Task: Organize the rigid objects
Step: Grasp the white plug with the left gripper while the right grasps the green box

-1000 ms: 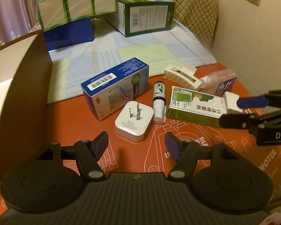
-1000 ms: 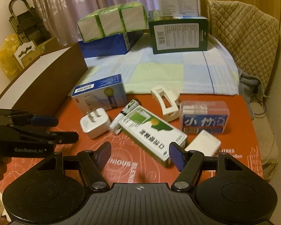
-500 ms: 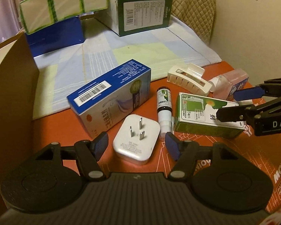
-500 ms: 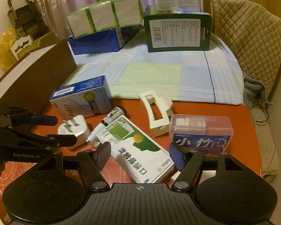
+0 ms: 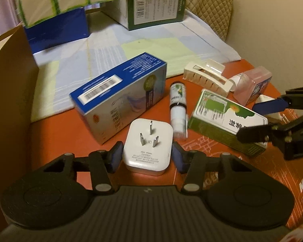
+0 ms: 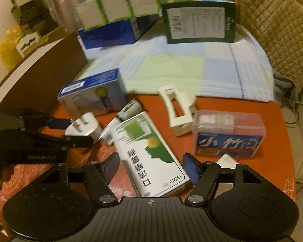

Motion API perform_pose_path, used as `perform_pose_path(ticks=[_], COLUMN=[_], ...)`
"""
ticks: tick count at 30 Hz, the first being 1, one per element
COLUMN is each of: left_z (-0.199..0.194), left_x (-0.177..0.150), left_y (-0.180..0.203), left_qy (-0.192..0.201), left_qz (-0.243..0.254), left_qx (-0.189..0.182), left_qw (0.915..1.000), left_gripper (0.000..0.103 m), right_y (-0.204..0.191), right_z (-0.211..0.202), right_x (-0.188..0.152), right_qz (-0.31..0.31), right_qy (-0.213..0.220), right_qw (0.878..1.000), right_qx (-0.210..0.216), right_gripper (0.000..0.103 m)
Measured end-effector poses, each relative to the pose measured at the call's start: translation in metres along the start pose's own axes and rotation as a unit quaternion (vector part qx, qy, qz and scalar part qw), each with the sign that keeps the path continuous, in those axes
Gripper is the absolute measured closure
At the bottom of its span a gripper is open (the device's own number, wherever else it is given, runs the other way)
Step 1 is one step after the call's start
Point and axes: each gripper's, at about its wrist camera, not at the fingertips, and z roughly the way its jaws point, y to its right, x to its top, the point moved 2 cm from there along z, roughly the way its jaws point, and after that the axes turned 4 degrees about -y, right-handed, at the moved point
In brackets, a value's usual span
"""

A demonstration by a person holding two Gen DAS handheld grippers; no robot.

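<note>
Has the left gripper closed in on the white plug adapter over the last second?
Yes. The left gripper advanced toward the blue box; its open fingers now flank the white plug adapter, which previously lay ahead.

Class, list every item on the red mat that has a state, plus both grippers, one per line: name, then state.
left gripper: open, straddling the plug
right gripper: open, straddling the green box
white plug: on its back, prongs up
green box: lying flat
blue box: on its side
spray bottle: lying down
hair claw: lying down
clear case: lid closed
</note>
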Motion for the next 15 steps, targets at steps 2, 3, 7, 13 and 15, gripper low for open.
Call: perform_pose_path(ticks=[2, 3, 7, 13, 15], left_z=[-0.005, -0.008, -0.017, -0.028, -0.032], left_x=[-0.007, -0.01, -0.022, -0.037, -0.041], left_y=[-0.003, -0.005, -0.01, -0.014, -0.014], left_qy=[-0.001, -0.002, -0.005, -0.008, -0.01], left_qz=[-0.011, -0.017, -0.038, -0.059, -0.063], left_qx=[0.006, 0.008, 0.021, 0.031, 0.032], left_qw=[0.9999, 0.9998, 0.999, 0.9977, 0.9974], left_gripper=[0.056, 0.056, 0.056, 0.056, 0.056], right_y=[-0.008, -0.011, -0.024, -0.03, -0.03], right_z=[0.0, 0.001, 0.01, 0.017, 0.016], right_x=[-0.003, -0.003, -0.005, -0.008, -0.011], right_qz=[-0.014, -0.02, -0.05, -0.065, -0.066], right_qy=[-0.005, -0.006, -0.012, -0.003, -0.001], right_qw=[1.0, 1.0, 0.998, 0.997, 0.997], right_qx=[0.005, 0.003, -0.02, -0.047, -0.049], right_gripper=[0.037, 0.037, 0.037, 0.05, 0.05])
